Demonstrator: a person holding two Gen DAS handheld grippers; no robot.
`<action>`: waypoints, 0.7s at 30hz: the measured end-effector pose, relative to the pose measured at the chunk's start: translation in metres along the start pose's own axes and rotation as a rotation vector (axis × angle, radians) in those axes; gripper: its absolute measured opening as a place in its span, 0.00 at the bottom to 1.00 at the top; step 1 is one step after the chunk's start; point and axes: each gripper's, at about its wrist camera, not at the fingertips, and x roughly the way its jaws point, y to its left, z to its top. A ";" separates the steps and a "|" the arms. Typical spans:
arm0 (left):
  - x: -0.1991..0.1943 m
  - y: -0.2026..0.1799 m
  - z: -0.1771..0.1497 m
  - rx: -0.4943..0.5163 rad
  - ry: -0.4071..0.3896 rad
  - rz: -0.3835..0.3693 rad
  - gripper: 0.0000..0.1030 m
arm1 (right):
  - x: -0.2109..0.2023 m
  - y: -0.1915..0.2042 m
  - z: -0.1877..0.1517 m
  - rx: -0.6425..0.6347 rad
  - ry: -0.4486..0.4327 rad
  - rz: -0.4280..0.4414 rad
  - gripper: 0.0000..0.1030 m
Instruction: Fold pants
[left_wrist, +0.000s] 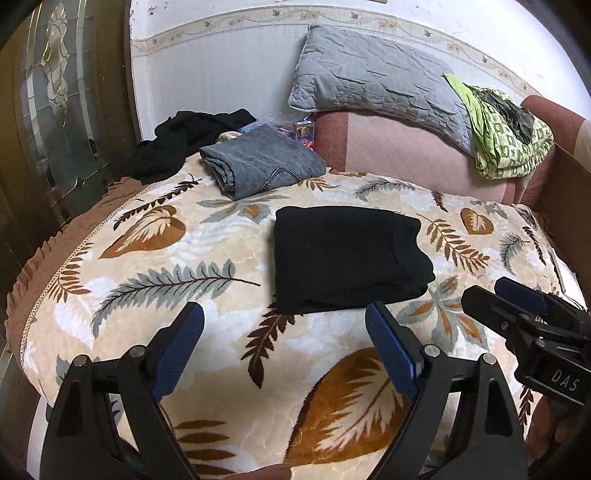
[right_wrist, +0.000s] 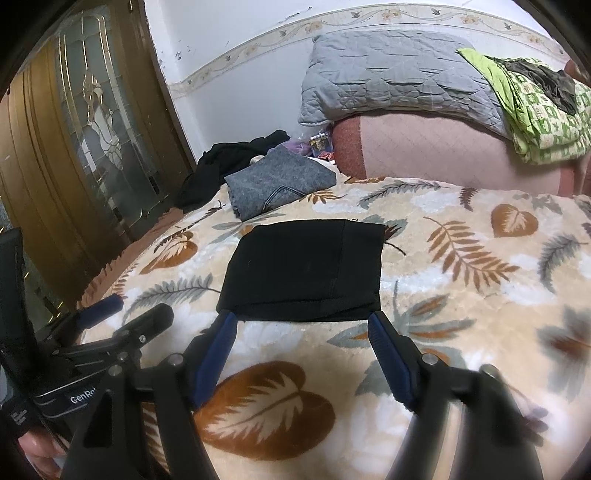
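Observation:
Black pants (left_wrist: 347, 258) lie folded into a flat rectangle on the leaf-patterned blanket (left_wrist: 207, 258); the same black pants (right_wrist: 306, 269) fill the middle of the right wrist view. My left gripper (left_wrist: 284, 314) hangs open just short of their near edge, with nothing between its blue pads. My right gripper (right_wrist: 301, 319) is also open and empty, its tips close to the near edge of the pants without gripping them. Each gripper shows in the other's view, the right gripper (left_wrist: 487, 291) at the right and the left gripper (right_wrist: 144, 308) at the lower left.
A folded grey garment (left_wrist: 258, 162) and a crumpled black garment (left_wrist: 184, 136) lie at the far end of the bed. Behind stand a pink cushion (left_wrist: 406, 151), a grey quilted pillow (left_wrist: 373, 74) and a green patterned cloth (left_wrist: 506, 133). A wooden door with glass (right_wrist: 74, 147) is at the left.

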 end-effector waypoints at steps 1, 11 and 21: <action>0.001 0.000 0.000 -0.001 0.002 0.000 0.87 | 0.000 0.000 0.000 0.000 0.001 -0.001 0.73; 0.005 0.001 -0.001 -0.012 0.013 -0.004 0.88 | 0.005 -0.002 -0.003 0.011 0.014 0.001 0.74; 0.011 0.001 -0.005 -0.015 0.027 -0.004 0.87 | 0.009 -0.003 -0.004 0.013 0.026 0.000 0.74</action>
